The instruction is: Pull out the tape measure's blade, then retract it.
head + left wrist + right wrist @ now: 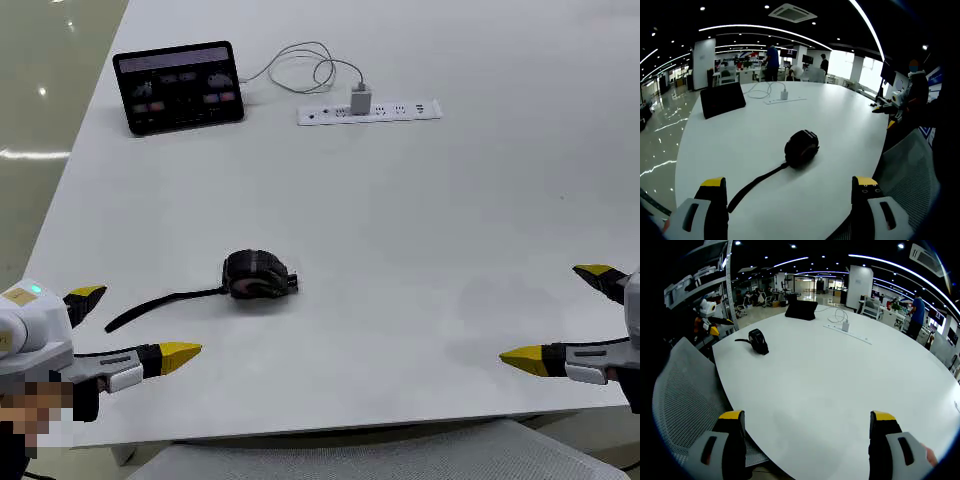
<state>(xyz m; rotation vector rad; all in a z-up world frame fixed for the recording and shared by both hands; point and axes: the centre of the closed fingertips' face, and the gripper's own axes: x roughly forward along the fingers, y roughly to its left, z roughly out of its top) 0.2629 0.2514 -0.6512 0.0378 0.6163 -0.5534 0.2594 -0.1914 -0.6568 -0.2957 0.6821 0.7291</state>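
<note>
The left gripper [135, 322], jaws wide and empty, hovers at the tabletop's [400, 250] near edge, close to the black tape measure [257, 275] and its trailing wrist strap [160, 305]. The right gripper [555, 314], equally spread and empty, hangs well apart. Best to pin it firmly with one gripper before the other pulls straight out.

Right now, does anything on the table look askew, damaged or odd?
Nothing stands out. The tape measure sits intact on the table, its strap trailing loose. The tablet stands propped and the power strip lies flat at the far side. The left gripper and right gripper are open, clear of it.
</note>
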